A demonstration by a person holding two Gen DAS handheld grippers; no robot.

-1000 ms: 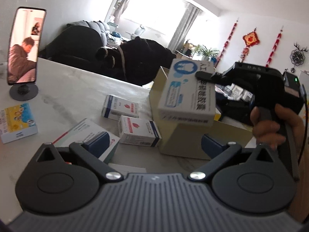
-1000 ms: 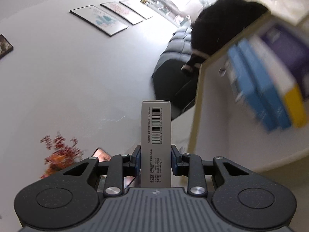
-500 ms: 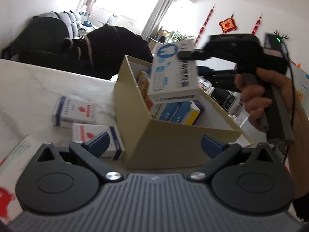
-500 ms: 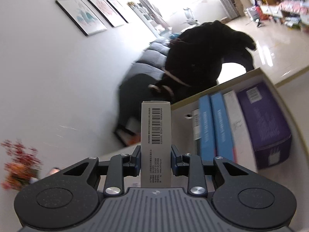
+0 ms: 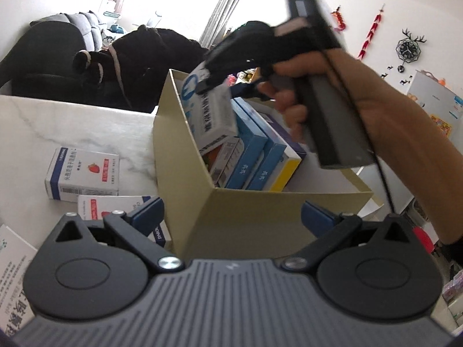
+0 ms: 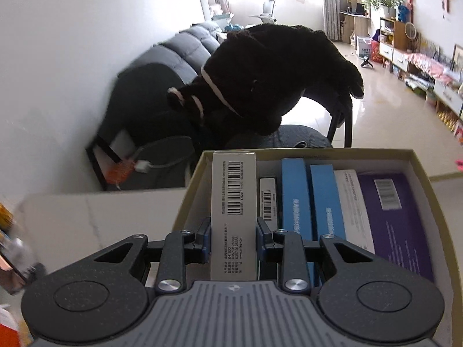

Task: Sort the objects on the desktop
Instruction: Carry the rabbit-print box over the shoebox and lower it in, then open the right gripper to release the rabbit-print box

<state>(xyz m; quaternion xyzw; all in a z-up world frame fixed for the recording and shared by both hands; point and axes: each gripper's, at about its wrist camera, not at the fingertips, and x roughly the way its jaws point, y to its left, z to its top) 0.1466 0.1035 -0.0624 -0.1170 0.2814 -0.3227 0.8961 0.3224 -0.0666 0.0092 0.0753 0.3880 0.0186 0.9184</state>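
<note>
Right gripper [image 6: 233, 238] pinches white box [image 6: 233, 208], long axis at 12 o'clock, over carton [image 6: 416, 170] slot; left gripper [image 5: 231, 214] spread, empty.

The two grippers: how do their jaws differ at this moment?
The right gripper has its jaws shut on a white barcoded carton, above the open beige cardboard box. The left gripper has its jaws wide open and holds nothing; that box's corner lies between them. Both have blue pads.
</note>
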